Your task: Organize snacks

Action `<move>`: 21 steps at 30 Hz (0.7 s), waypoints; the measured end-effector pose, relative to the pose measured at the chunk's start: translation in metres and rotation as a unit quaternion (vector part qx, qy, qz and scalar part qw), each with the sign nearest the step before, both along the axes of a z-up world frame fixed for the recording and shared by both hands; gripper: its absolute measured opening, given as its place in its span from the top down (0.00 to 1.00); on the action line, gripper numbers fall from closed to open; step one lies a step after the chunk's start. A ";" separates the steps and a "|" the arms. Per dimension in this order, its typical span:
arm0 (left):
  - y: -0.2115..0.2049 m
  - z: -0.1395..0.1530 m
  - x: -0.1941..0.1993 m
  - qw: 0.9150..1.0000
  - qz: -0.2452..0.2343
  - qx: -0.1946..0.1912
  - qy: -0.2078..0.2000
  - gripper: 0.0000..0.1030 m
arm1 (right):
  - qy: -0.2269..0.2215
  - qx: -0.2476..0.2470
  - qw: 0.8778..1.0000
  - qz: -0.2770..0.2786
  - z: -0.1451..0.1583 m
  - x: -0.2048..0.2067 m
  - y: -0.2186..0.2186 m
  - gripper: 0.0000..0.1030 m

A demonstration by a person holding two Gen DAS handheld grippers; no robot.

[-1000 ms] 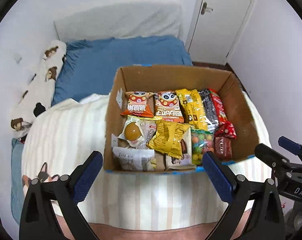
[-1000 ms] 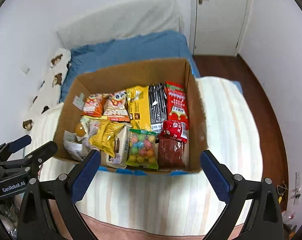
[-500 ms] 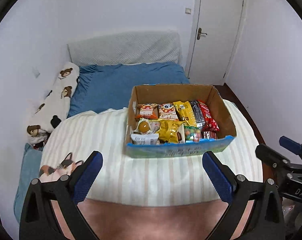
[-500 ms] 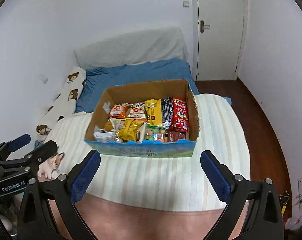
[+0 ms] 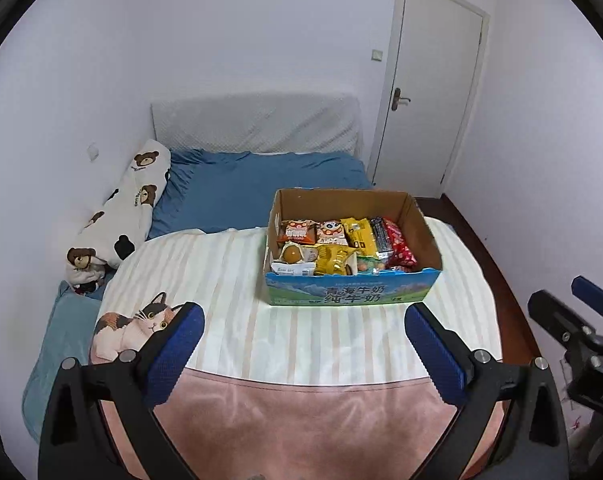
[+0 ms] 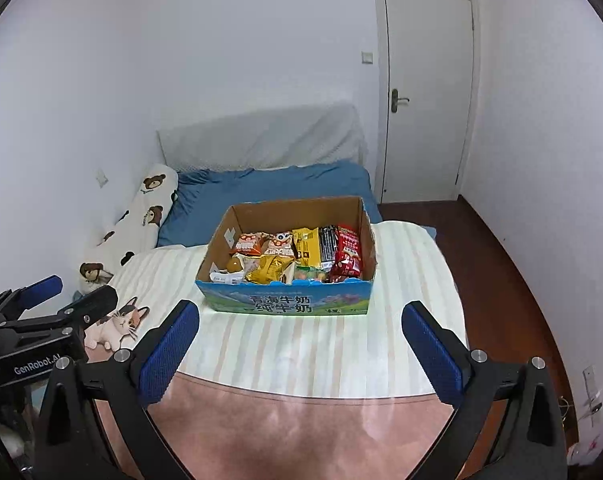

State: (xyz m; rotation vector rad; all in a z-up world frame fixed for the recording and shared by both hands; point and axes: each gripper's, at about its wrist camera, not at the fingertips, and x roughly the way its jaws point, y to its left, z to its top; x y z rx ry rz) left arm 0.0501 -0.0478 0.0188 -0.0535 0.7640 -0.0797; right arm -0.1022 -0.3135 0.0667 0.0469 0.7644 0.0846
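A cardboard box (image 5: 351,294) (image 6: 289,305) with a blue printed front stands on the striped blanket, filled with snack packets. Inside lie orange packets (image 5: 297,232), a yellow packet (image 5: 333,258) (image 6: 271,268), a red packet (image 5: 399,240) (image 6: 347,248) and several others. My left gripper (image 5: 301,354) hovers well back from the box, open and empty. My right gripper (image 6: 301,350) also hangs back from the box, open with nothing between its fingers. Each gripper shows at the edge of the other's view.
The box sits on a bed with a striped blanket (image 5: 229,280), a pink cover (image 5: 301,420) at the near edge and a blue sheet (image 5: 253,188) behind. A bear-print bolster (image 5: 125,208) lies along the left wall. A closed door (image 5: 429,92) and wooden floor (image 6: 493,272) are on the right.
Both grippers have pulled back and up from just over the box, so the box now looks small and far. Both stayed open and empty.
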 end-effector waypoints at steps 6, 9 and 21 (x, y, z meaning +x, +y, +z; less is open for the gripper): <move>-0.003 0.013 -0.022 1.000 -0.003 0.007 -0.011 0.00 | -0.009 -0.002 1.000 0.002 0.012 -0.020 -0.001 0.00; -0.003 0.015 -0.027 1.000 0.000 0.011 -0.014 0.00 | -0.007 0.001 1.000 -0.002 0.011 -0.023 -0.004 0.00; -0.013 -0.001 0.010 0.999 0.026 0.032 0.004 0.00 | 0.009 0.000 1.000 -0.017 -0.009 0.015 -0.019 0.00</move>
